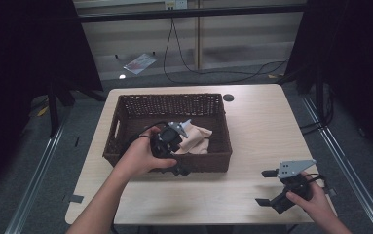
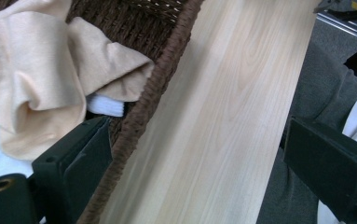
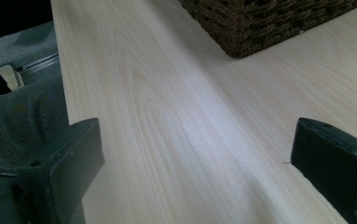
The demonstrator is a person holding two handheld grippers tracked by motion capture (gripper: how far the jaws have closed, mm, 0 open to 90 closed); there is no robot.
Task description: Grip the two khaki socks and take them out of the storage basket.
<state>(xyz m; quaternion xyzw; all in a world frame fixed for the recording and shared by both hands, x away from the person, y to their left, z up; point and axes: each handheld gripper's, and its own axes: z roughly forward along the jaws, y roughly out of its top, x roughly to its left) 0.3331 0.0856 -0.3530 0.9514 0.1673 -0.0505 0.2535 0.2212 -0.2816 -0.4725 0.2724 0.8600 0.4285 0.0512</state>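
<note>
A brown wicker basket stands on the left half of the light wooden table. A peach cloth lies crumpled inside it, over something white. A hand holds my left gripper over the basket's front rim, pointing back toward the near table edge. It is open, with nothing between its jaws, and the peach cloth lies beside one jaw. My right gripper is low over the table's front right corner, open and empty. A corner of the basket shows farther off.
A small black round disc sits on the table behind the basket. Black cables and a flat plastic packet lie on the floor beyond. Dark curtains and stands flank the table. Bare tabletop stretches right of the basket.
</note>
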